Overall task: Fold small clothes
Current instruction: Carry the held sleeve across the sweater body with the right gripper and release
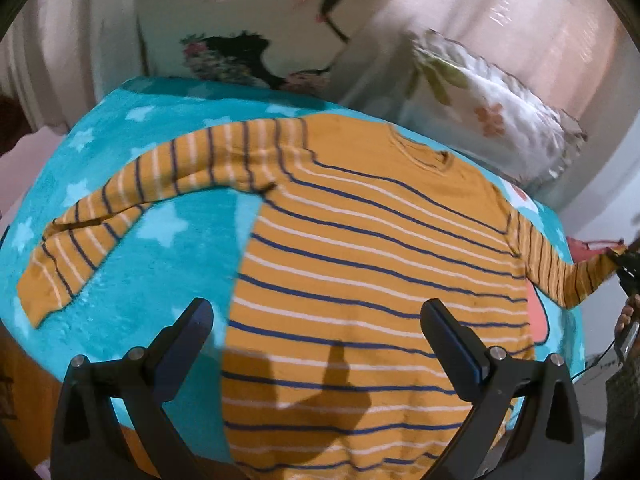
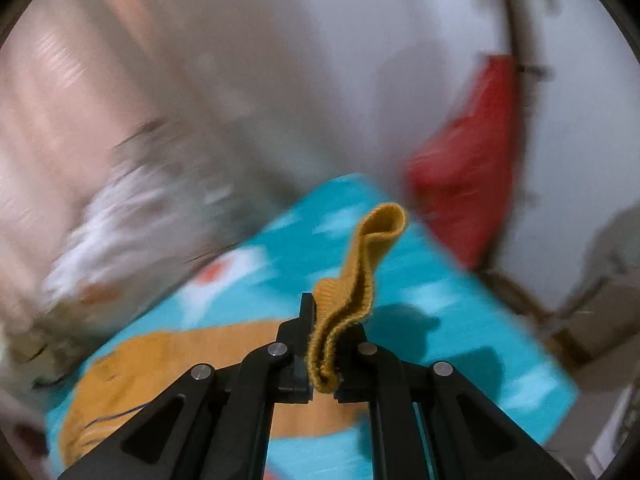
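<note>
Left wrist view: striped sweater [image 1: 360, 272] lies flat, front side up as far as I can tell, on the star blanket [image 1: 132, 148], body spread across the middle, hem at the near edge. Neckline points to the far edge, toward the floral pillows [image 1: 480, 120]. Left sleeve [image 1: 132, 208] is stretched out flat toward the blanket's left edge, likely smoothed so it can fold in cleanly. Left gripper [image 1: 316, 320] hovers above the lower body of the sweater, fingers spread wide, nothing between them; it casts a shadow on the hem. Probably staged to pin or grab the body or the left sleeve. Right sleeve [image 1: 560, 272] is lifted off the blanket at its right edge, cuff pinched by the right gripper [image 1: 624, 260], barely in frame.

Right wrist view: heavy motion blur in the background. Right gripper [image 2: 324, 364] is clamped on the sleeve cuff [image 2: 352, 292]; the ribbed end sticks up past the fingertips and curls over. The pinch near the cuff gives control of the whole sleeve length, presumably to swing it across the chest. Sweater body sits lower left, on the blanket. Red cloth [image 2: 464, 184] beyond the blanket's far corner, not involved.

Judgement: first sleeve fold in progress; body not yet folded.
</note>
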